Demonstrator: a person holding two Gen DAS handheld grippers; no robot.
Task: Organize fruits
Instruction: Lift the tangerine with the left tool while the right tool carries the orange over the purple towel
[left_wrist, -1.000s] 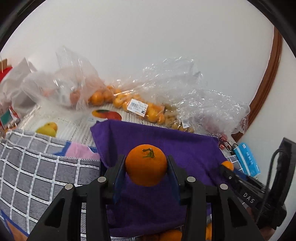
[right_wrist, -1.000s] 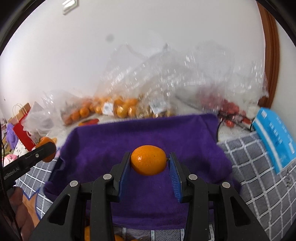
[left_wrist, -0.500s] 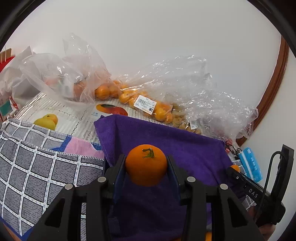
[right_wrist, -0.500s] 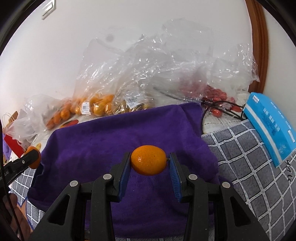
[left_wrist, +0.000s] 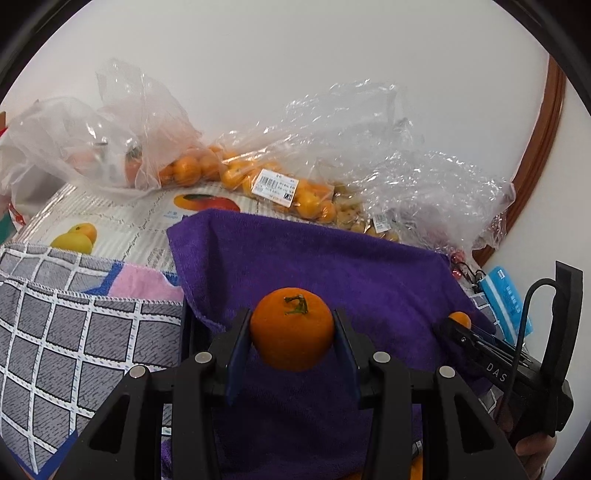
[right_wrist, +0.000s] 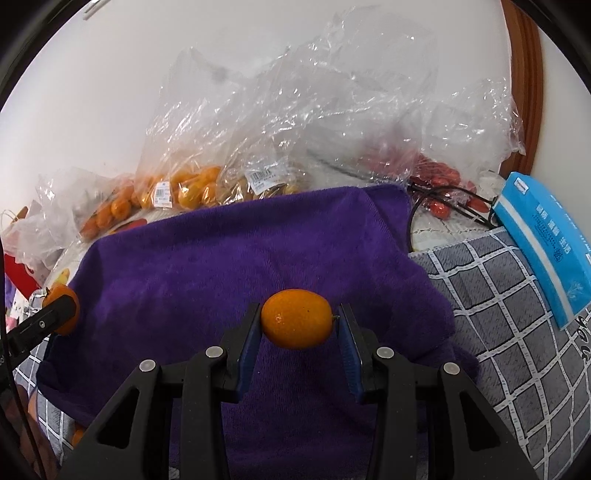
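- left hand-held gripper (left_wrist: 291, 334): its blue pads are clamped on a round orange (left_wrist: 291, 328), stem up, held in the air above the purple towel (left_wrist: 332, 266).
- under it and to its left lies a grey checked cloth (left_wrist: 74, 325); behind that is a printed fruit mat (left_wrist: 122, 218).
- along the wall sit clear bags of small oranges (left_wrist: 280, 184), labels showing, well apart from both grippers.
- right hand-held gripper (right_wrist: 299, 325): clamped end to end on a smaller oval orange (right_wrist: 297, 318), also held clear of the purple towel.
- far right: a blue packet (right_wrist: 543, 240) lies on the checked cloth, with red fruit (right_wrist: 436, 177) in plastic behind it.
- step, as i judge it: both fruits are picked and in carry; neither is set down yet.
- next move likely calls for lowering each fruit onto the towel, well apart from each other, and parting the pads only once the fruit rests, since round fruit may roll on the soft folds.
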